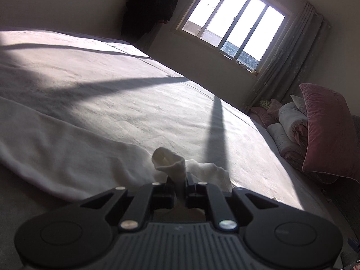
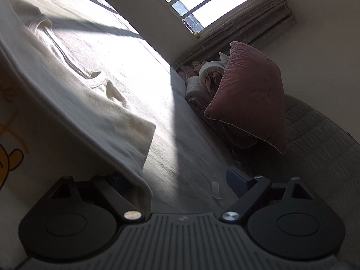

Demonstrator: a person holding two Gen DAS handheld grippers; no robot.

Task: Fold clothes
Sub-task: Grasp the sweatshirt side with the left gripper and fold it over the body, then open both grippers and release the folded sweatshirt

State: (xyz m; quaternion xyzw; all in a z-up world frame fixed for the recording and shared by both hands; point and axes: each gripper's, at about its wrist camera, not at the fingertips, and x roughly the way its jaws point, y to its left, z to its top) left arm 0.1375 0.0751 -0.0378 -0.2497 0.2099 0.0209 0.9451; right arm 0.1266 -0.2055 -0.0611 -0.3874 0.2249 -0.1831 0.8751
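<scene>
A white garment lies spread over the grey bed sheet, reaching left and toward me. My left gripper is shut on a bunched cuff of that garment, which sticks up between the fingers. In the right wrist view the white garment shows striped trim and an orange cartoon print at the left edge. My right gripper stands wide open just above the sheet. Its left finger is hidden under the garment's hanging edge; its right finger is bare.
A pink pillow and a rolled quilt are piled at the bed's right end, against a quilted headboard. A window with curtains lies beyond. Dark clothes hang on the far wall. A small white scrap lies on the sheet.
</scene>
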